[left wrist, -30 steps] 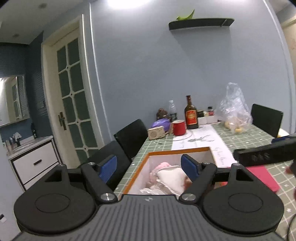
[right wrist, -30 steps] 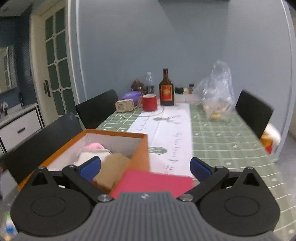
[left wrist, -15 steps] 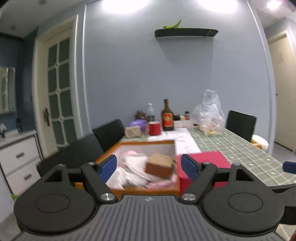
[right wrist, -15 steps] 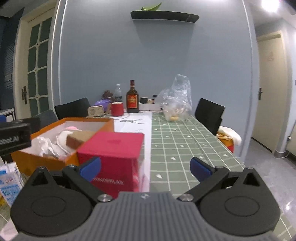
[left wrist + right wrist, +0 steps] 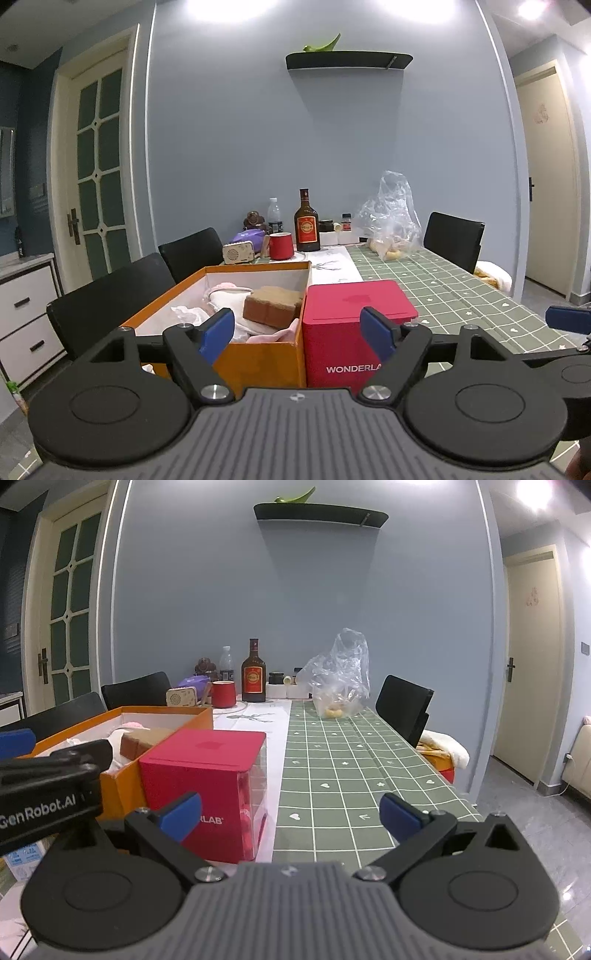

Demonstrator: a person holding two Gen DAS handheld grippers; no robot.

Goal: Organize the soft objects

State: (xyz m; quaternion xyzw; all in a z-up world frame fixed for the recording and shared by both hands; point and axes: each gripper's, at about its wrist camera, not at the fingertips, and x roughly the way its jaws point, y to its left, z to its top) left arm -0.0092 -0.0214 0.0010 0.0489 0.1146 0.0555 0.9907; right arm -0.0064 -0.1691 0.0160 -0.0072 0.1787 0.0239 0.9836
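Both grippers farther back and lower, orange box (image 5: 258,354) and red box (image 5: 354,325) now ahead.

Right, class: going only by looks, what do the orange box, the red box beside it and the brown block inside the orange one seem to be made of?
Orange box: likely cardboard; matte orange outside, white inside, thin straight walls.
Red box: probably plastic; smooth red top and front, and in the right wrist view a see-through glossy side.
Brown block: possibly sponge or foam; dull, porous-looking surface with a paler top layer. Uncertain.

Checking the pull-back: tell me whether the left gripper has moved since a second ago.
Yes. The left gripper has backed away from the open orange cardboard box, whose near wall now shows.
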